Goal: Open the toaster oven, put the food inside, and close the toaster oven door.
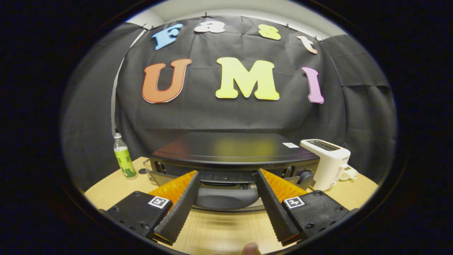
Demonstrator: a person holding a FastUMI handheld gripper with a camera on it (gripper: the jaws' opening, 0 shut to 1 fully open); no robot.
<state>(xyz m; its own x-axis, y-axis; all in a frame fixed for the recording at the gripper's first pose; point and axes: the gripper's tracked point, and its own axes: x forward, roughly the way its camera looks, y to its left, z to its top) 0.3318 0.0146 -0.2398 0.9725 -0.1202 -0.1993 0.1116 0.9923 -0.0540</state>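
Note:
A black toaster oven (233,148) stands on the wooden table (226,230), straight ahead of me. Its door (161,178) leans partly open toward me, and the dark curved handle (226,198) lies low between my two fingers. My gripper (227,173) is open, its fingers spread about as wide as the handle. The fingertips reach up to the oven's front panel. I cannot tell whether the fingers touch the handle's ends.
A green-labelled bottle (124,157) stands left of the oven, with a small dark cap (142,171) beside it. A white slot toaster (327,161) sits close to the oven's right side. A person's fingertip (251,249) shows behind the fingers.

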